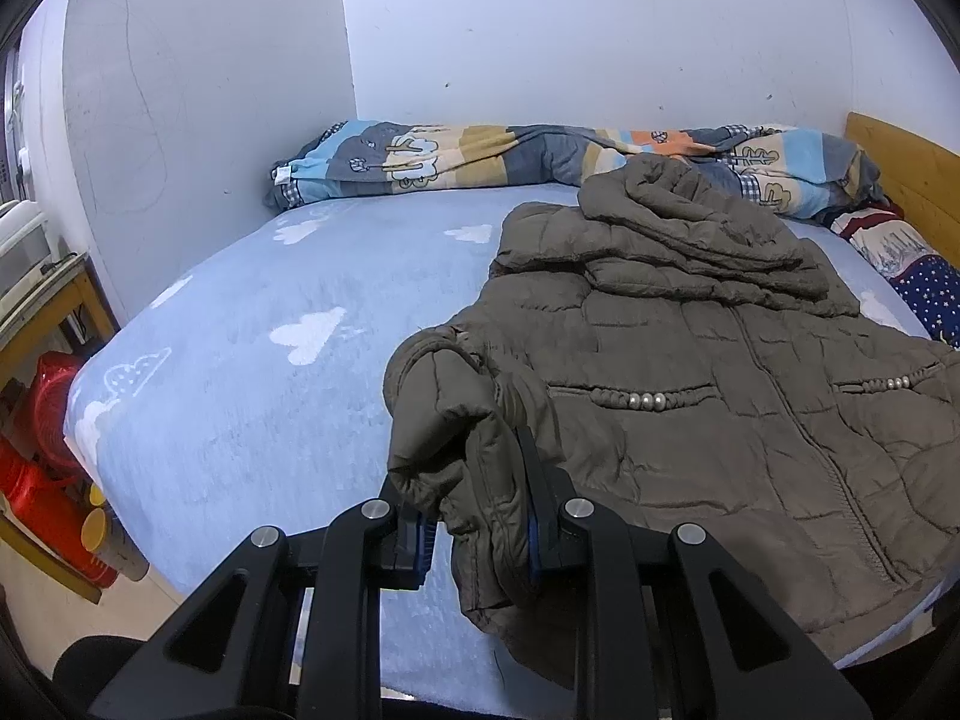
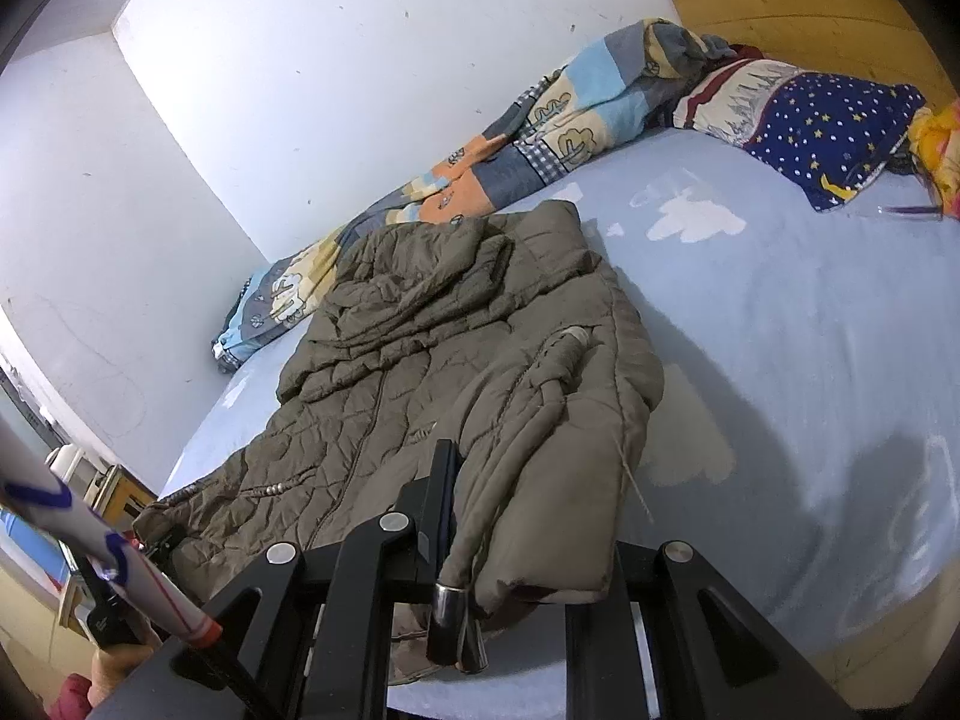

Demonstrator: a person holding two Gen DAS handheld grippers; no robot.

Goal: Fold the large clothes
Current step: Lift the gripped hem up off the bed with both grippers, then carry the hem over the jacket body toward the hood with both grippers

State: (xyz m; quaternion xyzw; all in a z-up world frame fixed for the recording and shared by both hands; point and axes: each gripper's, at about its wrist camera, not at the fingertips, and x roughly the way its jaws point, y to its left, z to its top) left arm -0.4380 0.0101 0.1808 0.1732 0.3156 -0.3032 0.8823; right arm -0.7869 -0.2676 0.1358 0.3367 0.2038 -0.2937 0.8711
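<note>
On the near edge of the bed (image 1: 252, 324), a brown quilted jacket (image 1: 690, 360) lies front-up on the cloud-print sheet, its hood bunched toward the rolled quilt (image 1: 456, 156) at the far edge by the wall and its hem hanging toward the person. The left gripper (image 1: 480, 516) is pinched down tight on a thick wad of the jacket's left bottom corner, the padded cloth bulging up between its blue pads (image 1: 425, 531). The right gripper (image 2: 516, 540), seen from its own camera, is likewise clamped close on the opposite bottom corner, where the sleeve (image 2: 540, 396) is already laid inward over the body; its right finger is buried under the fabric. A drawcord toggle (image 2: 450, 600) dangles just below that grip.

To my eye both hem corners are in hand and raised a little off the sheet, so the step under way looks like the bottom-to-top fold: bringing the hem up toward the shoulders and hood.

The next move would call for both hands to travel together toward the far edge, keeping the hem taut between them so the puffy filling does not sag or skew. The tucked sleeve could slide out if the right side leads. The star-print pillow (image 2: 828, 120) at the headboard corner sits well apart and should not interfere.
</note>
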